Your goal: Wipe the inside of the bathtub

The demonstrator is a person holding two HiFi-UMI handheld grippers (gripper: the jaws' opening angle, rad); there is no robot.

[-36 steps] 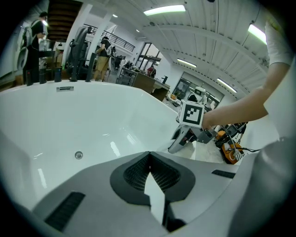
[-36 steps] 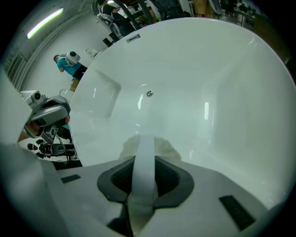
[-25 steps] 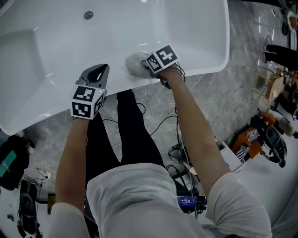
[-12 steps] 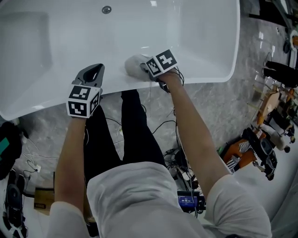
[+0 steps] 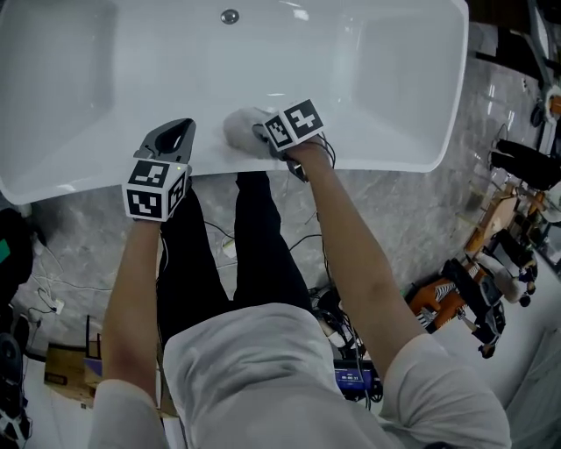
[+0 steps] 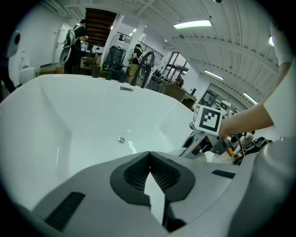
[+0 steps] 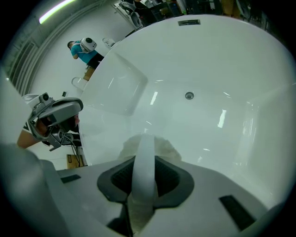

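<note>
Bathtub [image 5: 386,88], white and glossy, fills the top of the head view with its long axis running left to right. The person stands at the middle of its near long side. A round drain [image 5: 230,17] sits low on the far side, almost straight across from them.

A pale, bunched cloth [image 5: 243,129] lies against the near rim where it rolls into the inner wall. The right gripper [image 5: 259,133] has its jaws clamped on this cloth. In the right gripper view, a strip of the cloth [image 7: 143,152] runs up between the jaws and the rest bulges out beyond them, towards the basin.

The left gripper [image 5: 173,140] rests at the same rim, just to the left of the cloth and apart from it. Its jaws are together with nothing between them.

From the clamped cloth, the basin floor lies ahead and below, and the wall stretches away to both sides. Wiping likely means sweeping along the tub's length or pushing forward towards the drain. That falls to the right arm, since it holds the cloth.
</note>
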